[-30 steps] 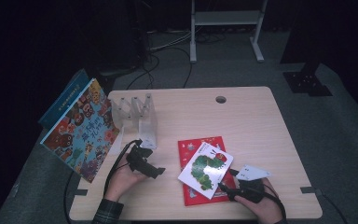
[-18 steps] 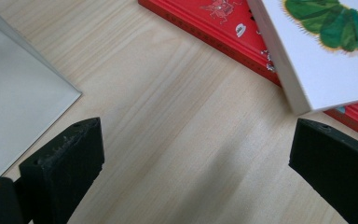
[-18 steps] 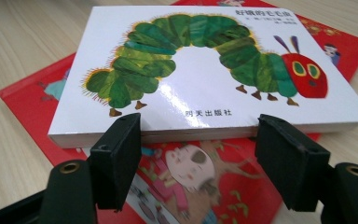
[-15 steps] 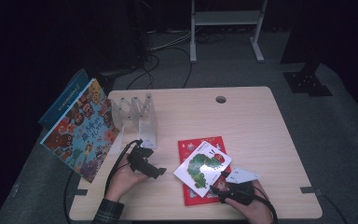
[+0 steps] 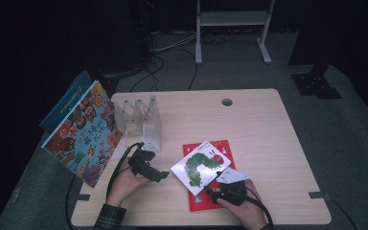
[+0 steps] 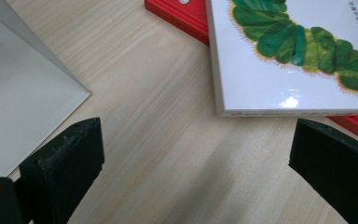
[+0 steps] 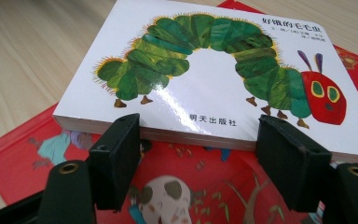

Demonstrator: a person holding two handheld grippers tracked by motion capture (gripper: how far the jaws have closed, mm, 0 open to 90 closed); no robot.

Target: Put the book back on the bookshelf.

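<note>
right gripper (image 7: pixel 196 163) sits at the near edge of the white caterpillar book (image 7: pixel 214 93), jaws apart, one either side of that edge, pads not pressing as far as i can tell. the book lies askew on the red book (image 7: pixel 42 154), its long axis running across the jaws. further left, the left gripper (image 6: pixel 191 158) waits wide open over bare table (image 6: pixel 135 93), the book's corner just ahead. right hand looks nearer.
</note>
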